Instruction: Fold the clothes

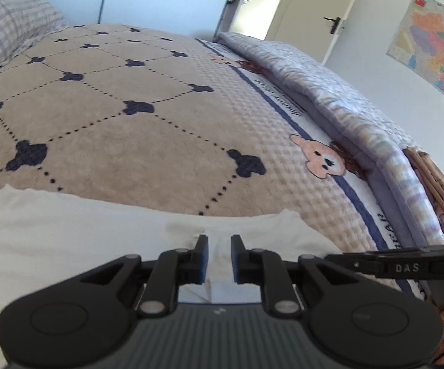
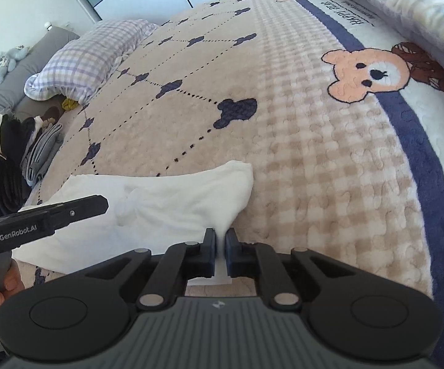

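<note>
A: Right gripper point(image 2: 220, 240) pinches the white garment point(image 2: 160, 209) at its corner; left gripper point(image 1: 220, 246) stands slightly apart over the cloth, not pressing.

B: Garment lies at the blanket's point(image 2: 314, 153) near edge; open blanket beyond. Lettering: "GenRobot.AI", "DAS", "HAPPY BEAR".

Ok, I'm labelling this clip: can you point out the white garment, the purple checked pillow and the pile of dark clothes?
white garment point(image 2: 172, 203): right wrist view, middle of the cloth.
purple checked pillow point(image 2: 89, 58): right wrist view, its top face.
pile of dark clothes point(image 2: 9, 160): right wrist view, a black piece at the bed's edge.
</note>
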`<state>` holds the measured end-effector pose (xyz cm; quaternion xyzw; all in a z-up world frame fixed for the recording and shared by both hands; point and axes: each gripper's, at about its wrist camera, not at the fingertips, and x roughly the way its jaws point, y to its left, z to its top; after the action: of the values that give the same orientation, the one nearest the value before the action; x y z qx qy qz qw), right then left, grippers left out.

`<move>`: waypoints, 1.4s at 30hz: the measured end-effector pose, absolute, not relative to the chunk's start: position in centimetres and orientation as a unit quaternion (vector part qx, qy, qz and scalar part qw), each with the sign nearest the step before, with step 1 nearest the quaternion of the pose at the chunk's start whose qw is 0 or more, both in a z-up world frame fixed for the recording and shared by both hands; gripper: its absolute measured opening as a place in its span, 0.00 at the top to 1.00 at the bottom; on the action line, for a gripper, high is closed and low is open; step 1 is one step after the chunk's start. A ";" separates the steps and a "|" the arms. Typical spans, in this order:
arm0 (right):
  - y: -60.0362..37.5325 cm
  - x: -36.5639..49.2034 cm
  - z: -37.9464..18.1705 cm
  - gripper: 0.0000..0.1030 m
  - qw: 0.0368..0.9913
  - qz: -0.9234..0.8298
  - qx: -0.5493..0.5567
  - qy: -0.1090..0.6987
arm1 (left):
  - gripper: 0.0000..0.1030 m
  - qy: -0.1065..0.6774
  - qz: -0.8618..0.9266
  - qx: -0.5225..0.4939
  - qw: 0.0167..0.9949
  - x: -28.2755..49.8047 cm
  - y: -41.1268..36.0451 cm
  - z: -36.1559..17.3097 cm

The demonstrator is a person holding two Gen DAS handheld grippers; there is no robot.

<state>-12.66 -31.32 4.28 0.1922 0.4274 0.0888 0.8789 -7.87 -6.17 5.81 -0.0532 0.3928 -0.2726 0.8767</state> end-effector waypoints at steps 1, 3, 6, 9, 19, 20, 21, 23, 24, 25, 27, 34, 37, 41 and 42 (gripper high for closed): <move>-31.3 -12.5 4.0 0.93 0.877 0.083 0.192 0.433 | 0.86 0.409 -0.279 -0.051 0.867 -7.8 -6.6 5.1; -31.1 -12.2 3.2 0.93 0.870 0.077 0.188 0.449 | 0.86 0.451 -0.283 -0.049 0.845 -7.7 -7.6 3.2; -31.1 -12.2 2.6 0.93 0.868 0.074 0.189 0.453 | 0.86 0.462 -0.287 -0.057 0.837 -7.8 -7.9 2.6; -31.5 -12.5 2.9 0.93 0.868 0.078 0.205 0.445 | 0.86 0.445 -0.280 -0.060 0.849 -7.9 -7.3 3.8; -32.1 -12.5 1.9 0.83 0.845 0.085 0.254 0.462 | 0.71 0.451 -0.293 -0.025 0.843 -8.4 -8.7 2.8; -32.1 -12.6 1.9 0.83 0.845 0.085 0.254 0.463 | 0.71 0.449 -0.293 -0.019 0.844 -8.4 -8.8 2.7; -31.9 -12.6 2.0 0.84 0.848 0.085 0.244 0.462 | 0.71 0.449 -0.292 -0.018 0.844 -8.4 -8.7 2.7; -31.5 -12.7 2.5 0.88 0.858 0.080 0.222 0.456 | 0.72 0.454 -0.294 -0.029 0.841 -8.1 -8.4 2.9; -31.2 -12.8 2.8 0.91 0.864 0.077 0.210 0.450 | 0.72 0.456 -0.296 -0.035 0.839 -8.0 -8.2 2.9; -31.0 -12.8 3.2 0.92 0.872 0.076 0.198 0.441 | 0.72 0.457 -0.301 -0.039 0.836 -8.0 -8.1 3.0; -30.5 -12.8 4.2 0.92 0.884 0.079 0.180 0.423 | 0.71 0.459 -0.314 -0.049 0.830 -7.8 -7.7 3.2; -26.8 -12.8 7.3 0.94 0.924 0.116 0.106 0.349 | 0.61 0.441 -0.291 -0.160 0.834 -6.4 -1.8 5.2; -23.2 -13.0 8.3 0.94 0.940 0.140 0.046 0.307 | 0.58 0.424 -0.254 -0.211 0.843 -5.8 2.3 6.0; -17.8 -12.9 8.6 0.95 0.944 0.189 -0.007 0.270 | 0.58 0.416 -0.213 -0.285 0.837 -5.4 7.3 6.0; -16.5 -12.8 8.5 0.96 0.943 0.204 -0.016 0.264 | 0.58 0.414 -0.209 -0.299 0.834 -5.5 8.2 5.8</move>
<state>-12.85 -16.48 8.46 -0.0158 0.2643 0.2037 0.9426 -5.46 8.22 5.84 -0.2993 0.4142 -0.2086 0.8338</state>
